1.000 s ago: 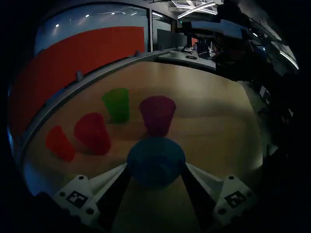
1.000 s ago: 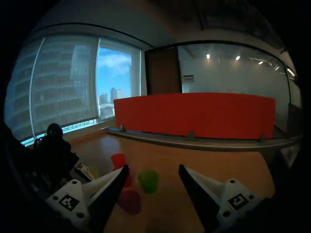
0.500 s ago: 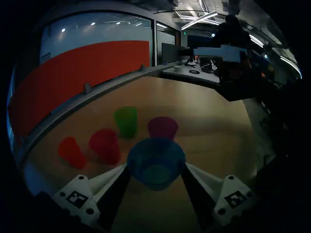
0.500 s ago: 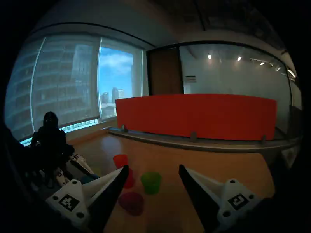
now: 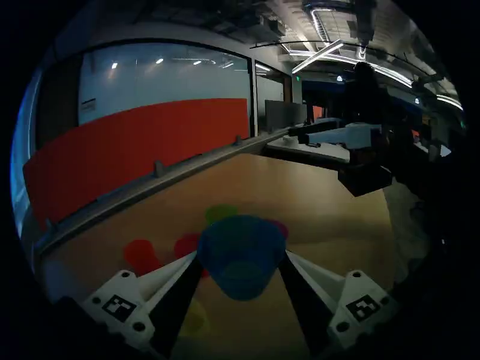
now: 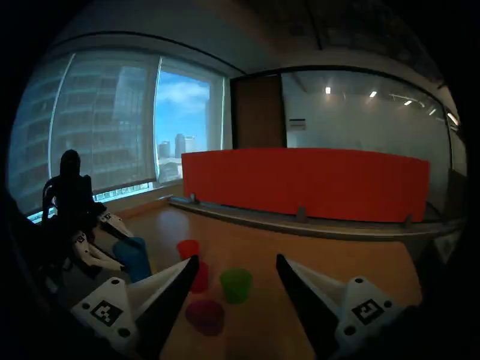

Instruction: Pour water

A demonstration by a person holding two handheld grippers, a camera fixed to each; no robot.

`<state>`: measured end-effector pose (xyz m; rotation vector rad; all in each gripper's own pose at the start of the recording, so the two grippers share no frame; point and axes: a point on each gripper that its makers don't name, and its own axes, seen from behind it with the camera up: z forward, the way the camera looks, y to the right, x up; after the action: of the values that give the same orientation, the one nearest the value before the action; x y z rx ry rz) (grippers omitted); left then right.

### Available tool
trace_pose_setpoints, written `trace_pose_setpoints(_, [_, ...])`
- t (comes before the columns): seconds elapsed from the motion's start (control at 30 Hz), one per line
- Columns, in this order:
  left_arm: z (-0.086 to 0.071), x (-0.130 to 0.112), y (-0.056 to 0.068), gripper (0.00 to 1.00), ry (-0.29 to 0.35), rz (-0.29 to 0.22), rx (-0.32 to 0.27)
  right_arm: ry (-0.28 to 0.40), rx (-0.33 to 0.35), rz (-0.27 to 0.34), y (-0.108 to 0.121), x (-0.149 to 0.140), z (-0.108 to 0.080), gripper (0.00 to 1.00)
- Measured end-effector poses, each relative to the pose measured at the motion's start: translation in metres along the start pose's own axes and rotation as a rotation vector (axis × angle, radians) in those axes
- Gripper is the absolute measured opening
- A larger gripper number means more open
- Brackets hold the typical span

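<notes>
As far as markings go: black-and-white square tags (image 5: 118,307) sit on the finger bases of both grippers; the wall sign (image 6: 297,124) at 12 o'clock in the right gripper view is too small to read.
Left gripper (image 5: 240,257): pinches the blue cup (image 5: 240,240), with one finger pressed on each side of its wall, at 6 o'clock in the left gripper view.
Same pair, right gripper view: left gripper (image 6: 123,247) and blue cup (image 6: 133,259) at 9 o'clock, held by a dark-sleeved person.
Right gripper (image 6: 235,261): fingers spread wide, touching nothing; in the left gripper view it (image 5: 297,133) juts in at 2 o'clock.
Other cups: green cup (image 6: 236,285), red cup (image 6: 201,277), orange cup (image 6: 188,248) and magenta cup (image 6: 205,315) stand grouped on the wooden table (image 6: 336,264) at 6 o'clock, just beside one another.
Water: cannot tell whether any cup holds it.
</notes>
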<state>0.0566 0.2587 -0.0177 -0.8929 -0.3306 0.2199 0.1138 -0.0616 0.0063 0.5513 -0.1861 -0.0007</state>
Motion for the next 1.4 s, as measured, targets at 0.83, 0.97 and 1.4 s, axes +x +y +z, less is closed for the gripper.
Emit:
trace_pose_setpoints(0.83, [-0.045, 0.080, -0.017, 0.85, 0.262, 0.022, 0.070, -0.038, -0.001, -0.023, 0.003, -0.014, 0.016, 1.00])
trace_pose_setpoints(0.97, [-0.049, 0.087, -0.019, 0.85, 0.285, 0.012, 0.067, -0.045, -0.001, -0.027, 0.003, -0.017, 0.018, 1.00])
trace_pose_setpoints(1.4, [-0.056, 0.089, -0.044, 0.85, 0.285, 0.003, 0.122, -0.075, 0.016, -0.044, 0.002, -0.026, 0.032, 1.00])
